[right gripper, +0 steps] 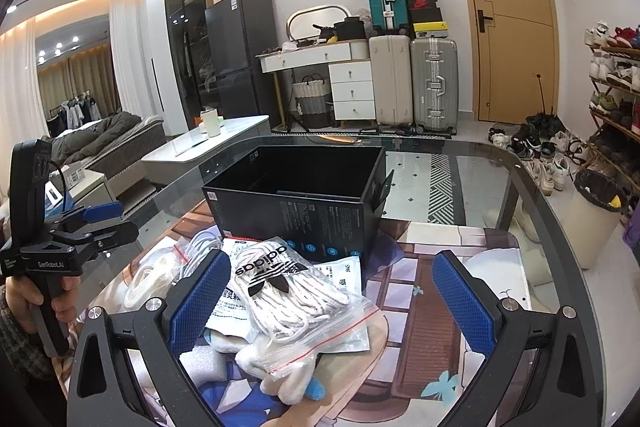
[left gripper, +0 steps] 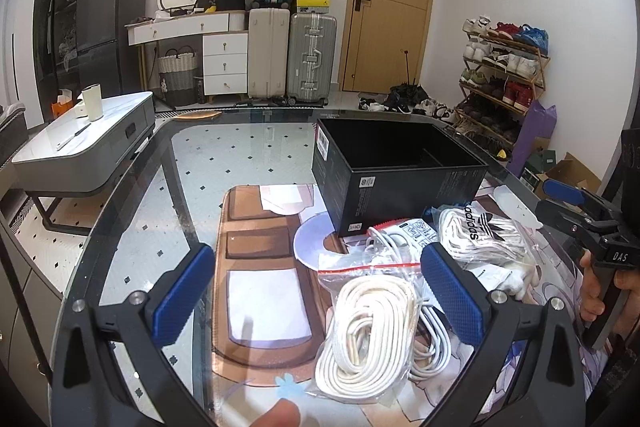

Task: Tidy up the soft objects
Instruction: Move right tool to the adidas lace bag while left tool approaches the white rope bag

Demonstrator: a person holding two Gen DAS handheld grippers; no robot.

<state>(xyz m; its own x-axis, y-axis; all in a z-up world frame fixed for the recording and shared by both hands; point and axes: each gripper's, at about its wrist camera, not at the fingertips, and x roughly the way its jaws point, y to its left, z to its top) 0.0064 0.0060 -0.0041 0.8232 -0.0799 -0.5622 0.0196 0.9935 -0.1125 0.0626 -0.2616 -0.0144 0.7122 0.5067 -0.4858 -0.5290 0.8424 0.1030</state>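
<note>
Both your grippers hang over the glass table point(left gripper: 132, 211) with jaws spread wide and nothing between them: left gripper point(left gripper: 316, 291), right gripper point(right gripper: 334, 301). The soft items lie heaped on the printed mat point(left gripper: 260, 251) just in front of the open black box point(left gripper: 396, 167), none of them inside it as far as either view shows. Nearest the left gripper is the cord bag point(left gripper: 372, 331), a clear zip bag of coiled white cord; beside it, toward the right, lies the lace bag point(right gripper: 296, 291) with Adidas print, resting on a white plush point(right gripper: 276, 375) and some paper packets. Judged step: the start of a pick, no item yet gripped. Next move, likely: lower your right gripper over the lace bag, centre the bundle between the pads, close gently, since slick plastic may slip, then lift it clear of the box wall.
</note>
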